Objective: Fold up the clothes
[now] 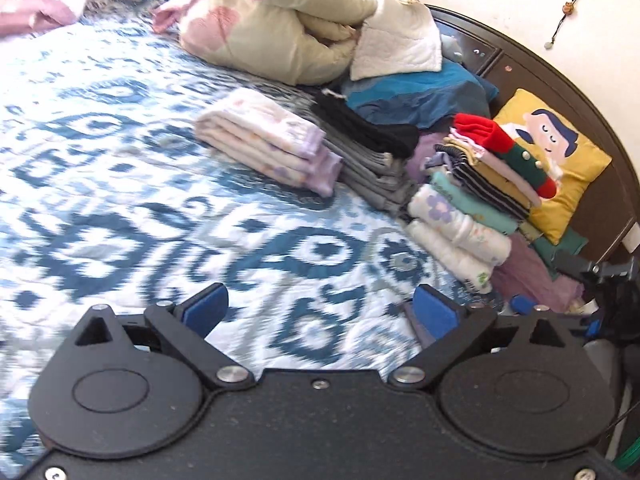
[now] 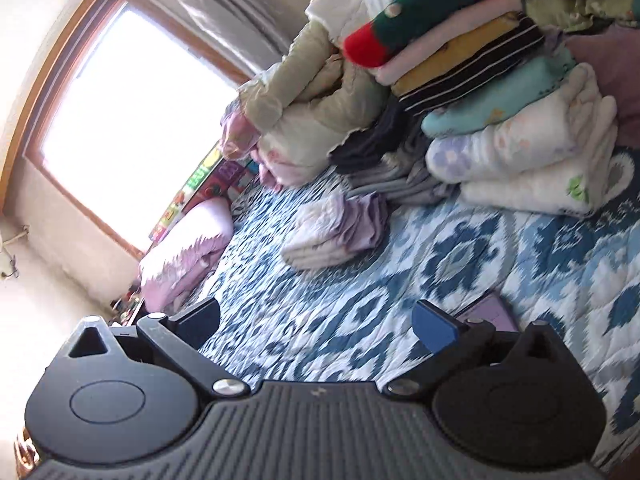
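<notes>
My left gripper [image 1: 320, 308] is open and empty above the blue-and-white patterned bedspread [image 1: 120, 208]. My right gripper [image 2: 316, 322] is open and empty, tilted, over the same bedspread [image 2: 460, 264]. A folded white-and-lilac garment [image 1: 272, 144] lies on the bed ahead of the left gripper; it also shows in the right wrist view [image 2: 336, 228]. Beside it stands a stack of folded grey and black clothes [image 1: 372, 160]. A tall stack of folded clothes topped by a red-and-green knit [image 1: 476, 188] stands at the right, and up close in the right wrist view [image 2: 500, 92].
A bundled cream-and-pink quilt [image 1: 288, 28] and a teal blanket [image 1: 424, 92] lie at the bed's far side. A yellow cartoon cushion [image 1: 560, 160] leans on the dark headboard [image 1: 600, 200]. A pink pillow [image 2: 188, 256] lies by the bright window [image 2: 128, 120].
</notes>
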Demonstrator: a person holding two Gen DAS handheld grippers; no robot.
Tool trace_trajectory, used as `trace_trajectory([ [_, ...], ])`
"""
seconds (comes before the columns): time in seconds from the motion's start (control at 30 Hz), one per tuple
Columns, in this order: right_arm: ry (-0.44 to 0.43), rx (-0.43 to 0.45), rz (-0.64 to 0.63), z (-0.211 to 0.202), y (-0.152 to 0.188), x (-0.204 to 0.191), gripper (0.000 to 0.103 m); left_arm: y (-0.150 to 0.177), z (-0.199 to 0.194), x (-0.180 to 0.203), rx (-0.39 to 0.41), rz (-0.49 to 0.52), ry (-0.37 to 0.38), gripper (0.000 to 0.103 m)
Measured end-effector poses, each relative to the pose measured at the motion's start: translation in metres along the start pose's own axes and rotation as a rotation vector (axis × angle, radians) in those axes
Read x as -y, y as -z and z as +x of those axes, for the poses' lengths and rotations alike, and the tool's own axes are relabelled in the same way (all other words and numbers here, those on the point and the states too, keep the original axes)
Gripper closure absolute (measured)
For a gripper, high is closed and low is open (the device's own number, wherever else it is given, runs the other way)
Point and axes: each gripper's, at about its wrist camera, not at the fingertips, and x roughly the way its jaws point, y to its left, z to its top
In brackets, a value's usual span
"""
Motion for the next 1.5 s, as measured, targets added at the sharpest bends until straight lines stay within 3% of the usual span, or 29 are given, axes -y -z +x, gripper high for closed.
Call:
trace_trajectory([
  [0.17, -0.07, -0.085, -0.106, 0.004, 0.036, -0.08, 0.0, 0.018, -0.132, -0.045, 0.114, 0.09, -0.291, 0.0],
  [0.33, -0.105, -0.142, -0.293, 0.003, 0.075, -0.161, 0.0, 0.049, -0.214, -0.035, 0.26, 0.212, -0.555, 0.0],
  [0.43, -0.072, -0.185, -0.384, 0.006, 0.107, -0.192, 0.0, 0.077, -0.226, -0.034, 0.25, 0.182, -0.556, 0.0],
  [0.57, -0.048, -0.233, -0.46, 0.011, 0.155, -0.212, 0.0, 0.118, -0.207, -0.043, 0.255, -0.02, -0.462, 0.0],
  [0.7, 0.019, -0.286, -0.538, 0.016, 0.197, -0.212, 0.0, 0.145, -0.179, -0.04, 0.218, -0.13, -0.44, 0.0],
  [0.83, 0.071, -0.313, -0.585, 0.017, 0.225, -0.202, 0.0, 0.153, -0.163, -0.031, 0.195, -0.08, -0.53, 0.0],
  [1.2, 0.132, -0.351, -0.524, 0.05, 0.245, -0.166, 0.0, 0.161, -0.12, -0.05, 0.118, -0.07, -0.627, 0.0],
  [1.5, 0.217, -0.365, -0.56, 0.075, 0.26, -0.148, 0.0, 0.181, -0.095, -0.076, 0.116, -0.1, -0.596, 0.0],
])
